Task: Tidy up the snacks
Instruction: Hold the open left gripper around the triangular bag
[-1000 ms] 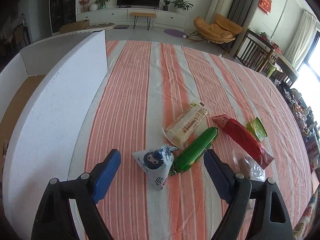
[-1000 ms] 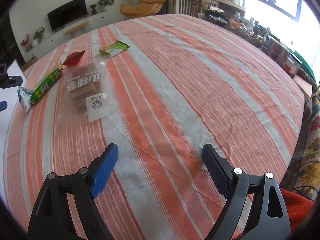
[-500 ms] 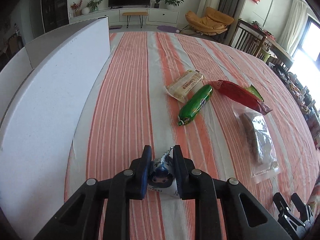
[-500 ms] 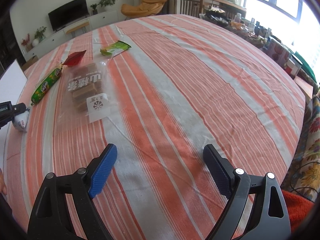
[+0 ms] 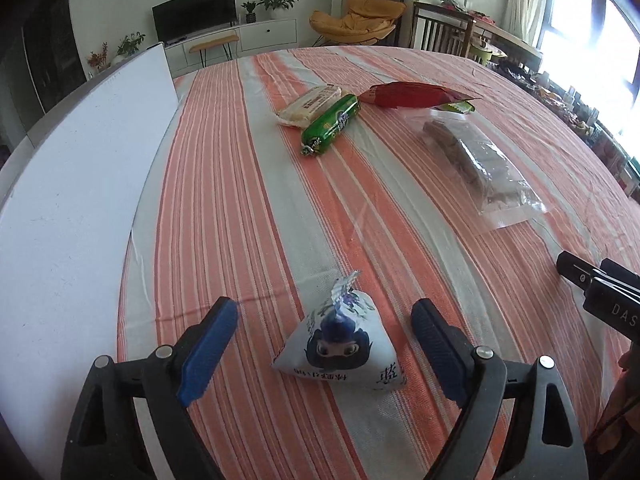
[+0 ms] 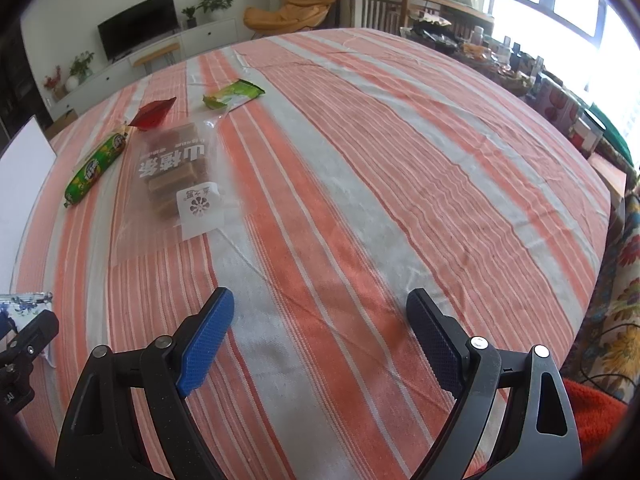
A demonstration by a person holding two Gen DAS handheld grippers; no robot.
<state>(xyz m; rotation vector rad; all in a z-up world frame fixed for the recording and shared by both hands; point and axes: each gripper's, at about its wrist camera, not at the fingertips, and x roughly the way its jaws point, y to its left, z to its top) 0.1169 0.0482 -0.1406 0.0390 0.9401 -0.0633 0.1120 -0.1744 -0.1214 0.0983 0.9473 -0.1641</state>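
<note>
So the left gripper (image 5: 324, 334) is sitting with its jaws wide apart. They've just been opening, and the little white pyramid snack pouch (image 5: 340, 350) is resting on the striped tablecloth (image 5: 240, 184) between the two pads, not pinched by either. It's near the front edge of the table, just beside the white foam board box (image 5: 76, 184) on the left.

Progress-wise I'd say this is only getting going. Nothing visible is inside the box, as far as these views are showing. The pouch looks like the one snack pulled away from the pile; the rest are still lying further back: a green sausage-shaped pack (image 5: 331, 123), a beige cracker pack (image 5: 310, 105) touching it, a red wrapper (image 5: 412, 95), a small green packet (image 6: 234, 94) and a clear bag of brown bars (image 5: 476, 164).

The pouch itself is puffy, with a crimped foil tip sticking up and a cartoon face with dark blue hair printed on the side. It's looking light and squishy, I'm guessing.

The right gripper (image 6: 320, 344) is hovering over bare cloth, jaws spread, gripping nothing.
</note>
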